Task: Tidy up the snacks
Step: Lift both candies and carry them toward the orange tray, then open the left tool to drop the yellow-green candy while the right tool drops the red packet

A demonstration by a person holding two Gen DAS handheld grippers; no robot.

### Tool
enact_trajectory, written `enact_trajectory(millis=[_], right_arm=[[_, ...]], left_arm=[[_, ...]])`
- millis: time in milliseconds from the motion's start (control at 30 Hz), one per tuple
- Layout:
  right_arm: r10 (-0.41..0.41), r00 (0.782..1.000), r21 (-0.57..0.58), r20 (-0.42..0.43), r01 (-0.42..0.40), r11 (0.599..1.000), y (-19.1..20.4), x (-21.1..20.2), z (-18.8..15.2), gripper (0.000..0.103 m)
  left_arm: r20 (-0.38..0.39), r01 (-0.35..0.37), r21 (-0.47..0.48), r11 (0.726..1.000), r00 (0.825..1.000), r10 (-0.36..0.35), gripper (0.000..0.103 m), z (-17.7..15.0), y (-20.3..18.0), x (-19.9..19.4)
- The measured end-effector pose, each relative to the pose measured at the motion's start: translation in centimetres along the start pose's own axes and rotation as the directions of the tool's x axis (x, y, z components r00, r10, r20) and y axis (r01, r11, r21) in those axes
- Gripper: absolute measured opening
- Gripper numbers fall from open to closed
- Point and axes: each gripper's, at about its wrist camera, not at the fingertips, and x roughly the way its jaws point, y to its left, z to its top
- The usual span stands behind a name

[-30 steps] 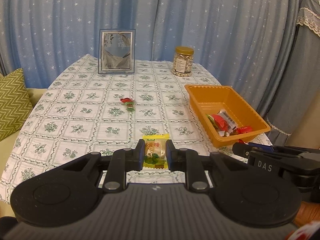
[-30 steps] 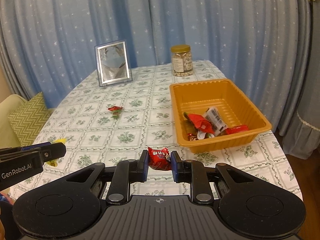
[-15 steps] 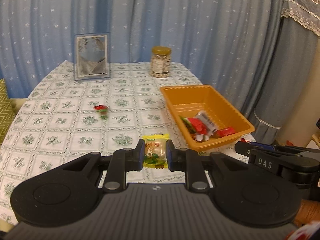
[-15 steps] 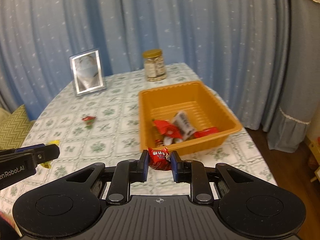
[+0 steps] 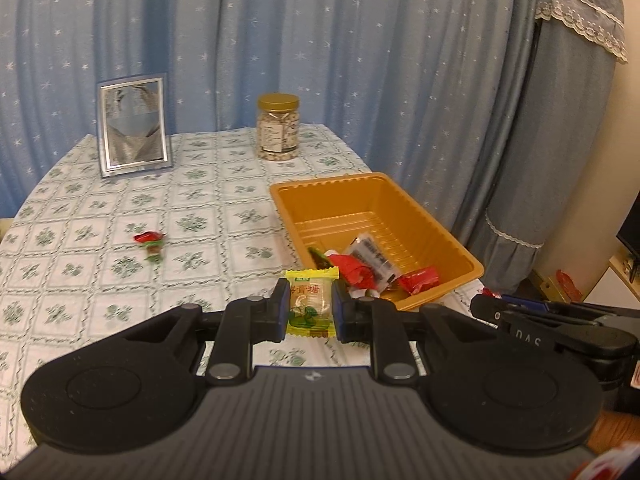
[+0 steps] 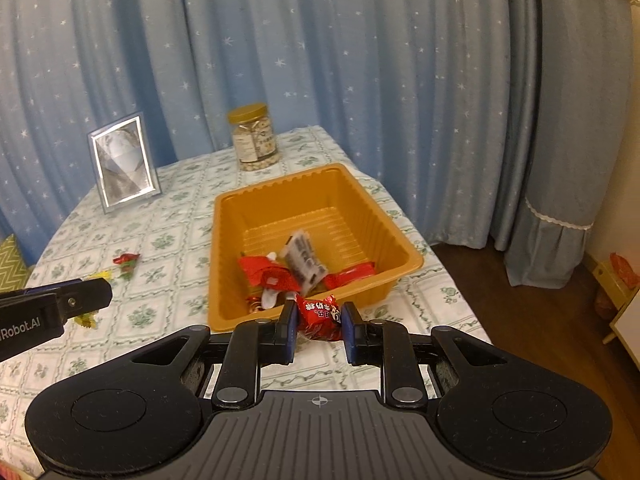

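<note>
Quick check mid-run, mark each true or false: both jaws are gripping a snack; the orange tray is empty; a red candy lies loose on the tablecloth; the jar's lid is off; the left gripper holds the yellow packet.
1. Both jaws grip a snack. True: the left gripper and right gripper are each shut on one.
2. The orange tray is empty. False: several wrapped snacks lie in its near end.
3. A red candy lies loose on the tablecloth. True.
4. The jar has its lid off. False: its gold lid is on.
5. The left gripper holds the yellow packet. True; the right holds a red packet.
</note>
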Motion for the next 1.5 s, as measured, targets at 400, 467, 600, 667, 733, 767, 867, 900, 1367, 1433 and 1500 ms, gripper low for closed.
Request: enact_trajectory(millis=[400, 467, 600, 667, 733, 767, 867, 900, 1367, 1433, 1500], right_arm=[[-0.031, 0.999, 0.019, -0.024, 0.032, 0.999, -1.8, 3.6, 1.6, 0.023], [-0.031, 0.999, 0.022, -0.025, 0.031, 0.999, -2.0, 4.4, 2.1, 0.023], [-0.026, 0.999, 0.010, -0.022, 0.026, 1.000, -2.0, 6.0, 3.2, 0.023], [-0.024, 1.000, 0.002, -0.019, 0.024, 1.000, -2.0, 6.9, 3.7, 0.023], [-0.024, 1.000, -0.005, -0.018, 0.024, 1.000, -2.0, 7.8, 4.2, 0.023], [-0.025, 1.000, -0.009, -0.018, 0.024, 1.000, -2.0, 8.2, 4.4, 0.023], [-0.028, 0.999, -0.017, -0.020, 0.028, 0.999, -2.0, 9.5, 4.9, 0.023], [-0.029, 0.999, -0.018, -0.020, 0.029, 0.999, -2.0, 9.9, 5.1, 0.023], [-0.042, 0.998, -0.022, -0.040, 0.041, 0.999, -2.2, 13.4, 5.8, 0.023], [-0.042, 0.998, -0.024, -0.042, 0.041, 0.999, -2.2, 13.7, 5.7, 0.023], [-0.040, 0.998, -0.025, -0.047, 0.039, 0.999, -2.3, 13.8, 5.6, 0.023]], left_arm=[[-0.026, 0.037, 0.023, 0.999, 0.999, -0.037, 0.019, 1.7, -0.7, 4.7], [-0.031, 0.043, 0.025, 0.999, 0.999, -0.042, 0.019, 2.0, -0.7, 5.8], [-0.037, 0.058, 0.022, 0.998, 0.998, -0.057, 0.019, 2.8, -0.7, 7.7], [-0.040, 0.065, 0.022, 0.998, 0.997, -0.064, 0.019, 3.2, -0.6, 8.7], [-0.043, 0.074, 0.025, 0.997, 0.996, -0.073, 0.019, 3.7, -0.6, 9.7], [-0.044, 0.076, 0.027, 0.997, 0.996, -0.075, 0.019, 3.9, -0.6, 10.1], [-0.050, 0.084, 0.031, 0.996, 0.995, -0.082, 0.019, 4.4, -0.5, 11.6], [-0.051, 0.086, 0.034, 0.996, 0.995, -0.084, 0.019, 4.6, -0.5, 12.2], [-0.078, 0.117, 0.042, 0.992, 0.990, -0.114, 0.020, 5.0, -0.6, 17.6], [-0.065, 0.145, 0.015, 0.989, 0.988, -0.143, 0.029, 4.9, -0.2, 18.2], [-0.068, 0.140, -0.001, 0.990, 0.988, -0.140, 0.042, 4.7, 0.2, 18.6]])
